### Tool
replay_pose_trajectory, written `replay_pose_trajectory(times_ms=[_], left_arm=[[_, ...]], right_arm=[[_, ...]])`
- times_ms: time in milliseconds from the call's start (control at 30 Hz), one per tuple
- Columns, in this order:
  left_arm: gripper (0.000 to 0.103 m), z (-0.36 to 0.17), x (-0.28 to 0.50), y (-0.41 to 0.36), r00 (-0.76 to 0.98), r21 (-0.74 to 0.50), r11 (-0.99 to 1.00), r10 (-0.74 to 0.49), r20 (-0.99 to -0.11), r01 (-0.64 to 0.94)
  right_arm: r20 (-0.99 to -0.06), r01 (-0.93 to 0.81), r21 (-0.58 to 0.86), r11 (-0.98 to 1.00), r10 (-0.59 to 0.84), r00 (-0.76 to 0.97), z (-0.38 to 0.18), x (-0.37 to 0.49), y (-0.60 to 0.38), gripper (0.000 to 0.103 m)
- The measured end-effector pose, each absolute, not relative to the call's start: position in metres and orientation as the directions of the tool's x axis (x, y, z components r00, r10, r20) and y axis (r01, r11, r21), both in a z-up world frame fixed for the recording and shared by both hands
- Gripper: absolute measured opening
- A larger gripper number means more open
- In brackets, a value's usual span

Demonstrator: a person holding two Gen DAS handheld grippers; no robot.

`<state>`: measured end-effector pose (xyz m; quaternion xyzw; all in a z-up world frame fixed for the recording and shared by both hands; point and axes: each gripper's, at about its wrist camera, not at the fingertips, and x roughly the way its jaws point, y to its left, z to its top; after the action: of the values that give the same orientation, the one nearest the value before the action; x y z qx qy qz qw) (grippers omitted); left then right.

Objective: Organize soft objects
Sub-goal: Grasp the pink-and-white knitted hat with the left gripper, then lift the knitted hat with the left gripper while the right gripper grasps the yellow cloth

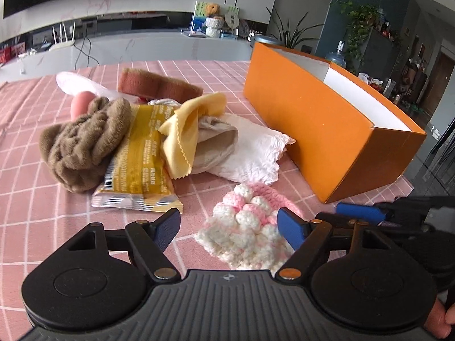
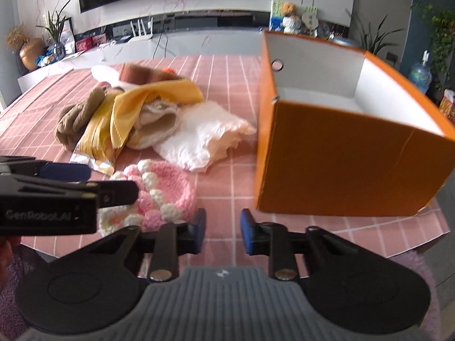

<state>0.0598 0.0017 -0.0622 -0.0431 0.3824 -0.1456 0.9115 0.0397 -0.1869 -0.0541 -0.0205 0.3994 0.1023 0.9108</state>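
Clutter fills the pink checked tablecloth (image 1: 42,213) ahead of me. In the left wrist view a heap sits left of centre: a brown plush piece (image 1: 82,147), a yellow snack packet (image 1: 139,164) with print too small for me to read, a yellow cloth (image 1: 184,133) with a zigzag edge, a beige sock (image 1: 216,145) and a crumpled white cloth (image 1: 250,153). Behind them lie a rust-brown plush strip (image 1: 156,85) and something pale pink that I cannot identify. The orange box (image 1: 312,130), open-topped with a white inside, stands at the right, just beside the white cloth.

The pink and white crochet piece (image 1: 250,227) lies at lower centre. My left gripper (image 1: 230,227) is spread wide around it, the blue pads not pressing; its right pad covers part of the yarn.

In the right wrist view my right gripper (image 2: 223,231) has its jaws drawn fairly near each other with only tablecloth between them, pinching nothing. The left gripper's body crosses the left edge there, marked "GenRobot.AI", and hides part of the crochet piece (image 2: 167,187). The orange box (image 2: 341,170) fills the right side; what is in it, if anything, is hidden by its wall.
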Motion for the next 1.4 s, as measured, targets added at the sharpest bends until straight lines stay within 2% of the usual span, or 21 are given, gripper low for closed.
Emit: replay_pose_trajectory(times_ms=[67,167,333,433,500,533,600,733,767,933,1200,1267,1333,1400], left_arm=[[0.091,-0.066,0.065,0.001,0.649,-0.205,0.952,-0.306,-0.696,0.229],[0.091,-0.071,0.071,0.002,0.629,-0.231,0.950,-0.312,-0.712,0.209],[0.088,-0.077,0.075,-0.001,0.594,-0.299,0.932,-0.362,-0.719,0.206],[0.086,-0.077,0.074,-0.006,0.604,-0.273,0.936,-0.351,-0.715,0.222],[0.076,-0.075,0.071,-0.009,0.608,-0.277,0.935,-0.355,-0.710,0.223],[0.066,-0.074,0.070,-0.010,0.607,-0.282,0.931,-0.365,-0.706,0.233],[0.059,-0.071,0.067,-0.012,0.616,-0.276,0.929,-0.369,-0.696,0.245],[0.037,-0.060,0.060,-0.008,0.649,-0.255,0.933,-0.360,-0.670,0.254],[0.036,-0.056,0.057,-0.004,0.660,-0.251,0.935,-0.354,-0.662,0.250],[0.035,-0.041,0.046,0.024,0.713,-0.261,0.948,-0.312,-0.628,0.185],[0.035,-0.024,0.038,0.077,0.804,-0.222,0.975,-0.134,-0.580,0.002],[0.035,-0.022,0.038,0.088,0.814,-0.207,0.978,-0.091,-0.574,-0.037],[0.035,-0.024,0.038,0.099,0.817,-0.204,0.976,-0.060,-0.573,-0.071],[0.035,-0.027,0.040,0.109,0.817,-0.203,0.974,-0.039,-0.575,-0.096]], right_arm=[[-0.736,-0.209,0.046,0.977,0.174,0.655,-0.057,0.043,-0.185,0.023],[-0.735,-0.230,0.036,0.973,0.182,0.653,-0.059,0.046,-0.180,0.018],[-0.738,-0.268,0.026,0.963,0.199,0.645,-0.065,0.050,-0.170,0.003],[-0.749,-0.273,0.036,0.961,0.206,0.629,-0.070,0.053,-0.168,0.001],[-0.749,-0.277,0.023,0.960,0.201,0.632,-0.070,0.053,-0.166,0.001],[-0.749,-0.277,0.024,0.961,0.201,0.631,-0.070,0.053,-0.166,0.001],[-0.747,-0.275,0.028,0.961,0.203,0.633,-0.069,0.053,-0.166,0.001],[-0.727,-0.287,0.016,0.958,0.209,0.654,-0.061,0.049,-0.163,0.001],[-0.720,-0.290,0.017,0.957,0.212,0.660,-0.058,0.048,-0.162,0.001],[-0.682,-0.348,0.041,0.937,0.281,0.675,-0.039,0.048,-0.149,0.004],[-0.637,-0.469,0.063,0.881,0.397,0.661,-0.020,0.056,-0.102,0.006],[-0.638,-0.490,0.070,0.869,0.417,0.648,-0.021,0.060,-0.089,0.012],[-0.638,-0.504,0.075,0.860,0.430,0.639,-0.023,0.065,-0.078,0.030],[-0.640,-0.507,0.074,0.859,0.431,0.637,-0.026,0.072,-0.067,0.032]])
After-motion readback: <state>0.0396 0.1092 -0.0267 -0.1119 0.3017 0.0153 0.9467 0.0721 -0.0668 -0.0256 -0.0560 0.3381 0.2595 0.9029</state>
